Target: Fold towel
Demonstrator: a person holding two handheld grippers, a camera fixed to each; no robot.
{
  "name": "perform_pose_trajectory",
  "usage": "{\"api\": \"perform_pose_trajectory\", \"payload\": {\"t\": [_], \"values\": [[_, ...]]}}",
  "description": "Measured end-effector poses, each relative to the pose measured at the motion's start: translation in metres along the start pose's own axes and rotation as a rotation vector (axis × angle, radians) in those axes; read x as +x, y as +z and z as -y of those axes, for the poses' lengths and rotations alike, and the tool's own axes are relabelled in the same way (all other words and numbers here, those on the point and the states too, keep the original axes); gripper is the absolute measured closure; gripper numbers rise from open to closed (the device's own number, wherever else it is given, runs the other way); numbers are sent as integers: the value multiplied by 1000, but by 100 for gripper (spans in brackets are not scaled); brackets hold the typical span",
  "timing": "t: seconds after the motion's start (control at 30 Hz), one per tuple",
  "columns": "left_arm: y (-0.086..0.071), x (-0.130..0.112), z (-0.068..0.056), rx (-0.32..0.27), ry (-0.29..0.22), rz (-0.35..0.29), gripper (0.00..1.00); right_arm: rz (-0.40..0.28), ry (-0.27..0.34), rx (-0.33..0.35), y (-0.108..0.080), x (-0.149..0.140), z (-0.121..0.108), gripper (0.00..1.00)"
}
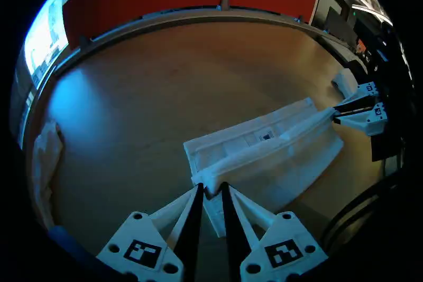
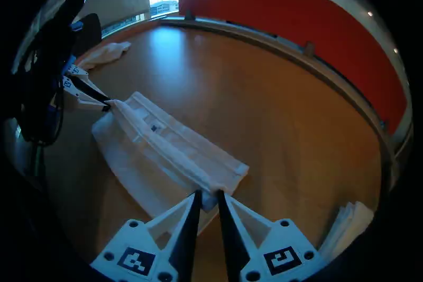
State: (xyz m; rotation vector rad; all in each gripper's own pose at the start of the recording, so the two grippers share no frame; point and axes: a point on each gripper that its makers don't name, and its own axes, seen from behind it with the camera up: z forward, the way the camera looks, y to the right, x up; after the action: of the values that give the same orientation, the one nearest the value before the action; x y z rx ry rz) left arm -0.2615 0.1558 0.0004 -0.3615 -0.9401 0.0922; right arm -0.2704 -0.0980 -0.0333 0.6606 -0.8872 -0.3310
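Note:
A white towel [image 1: 264,149] lies partly folded on the wooden table [image 1: 174,81], with a raised fold stretched along its length between the two grippers. At the bottom of the left gripper view, my left gripper [image 1: 211,189] is shut on one end of that fold. My right gripper [image 1: 338,112] pinches the other end at the far right. In the right gripper view the towel [image 2: 158,144] runs diagonally from my right gripper [image 2: 208,194], shut on its near end, to my left gripper [image 2: 106,105] at the far left. The rest of the towel hangs and rests on the table.
A crumpled white cloth [image 1: 45,160] lies at the table's edge, also seen as the cloth [image 2: 106,52] in the right gripper view. A stack of folded towels [image 2: 346,224] sits near the right gripper. A red panel [image 2: 296,23] borders the table's far side. A dark chair [image 2: 47,60] stands behind the left gripper.

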Motion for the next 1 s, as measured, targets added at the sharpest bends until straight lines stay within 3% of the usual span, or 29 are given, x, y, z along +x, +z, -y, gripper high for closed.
{"api": "perform_pose_trajectory", "payload": {"t": [0.4, 0.53, 0.7, 0.83, 1.0], "values": [[8, 2, 8, 32, 1, 1, 60, 13, 1, -49, 13, -5, -16, 54], [10, 4, 12, 46, 1, -1, 55, 8, 1, -62, 15, -2, -22, 40], [11, 8, 18, 66, -6, -4, 51, 4, -10, -74, 16, 1, -28, 35], [12, 10, 21, 74, -10, -5, 38, 4, -16, -88, 18, 2, -33, 33], [13, 14, 26, 88, -7, -13, 33, 0, -11, -101, 20, 5, -38, 28]]}}
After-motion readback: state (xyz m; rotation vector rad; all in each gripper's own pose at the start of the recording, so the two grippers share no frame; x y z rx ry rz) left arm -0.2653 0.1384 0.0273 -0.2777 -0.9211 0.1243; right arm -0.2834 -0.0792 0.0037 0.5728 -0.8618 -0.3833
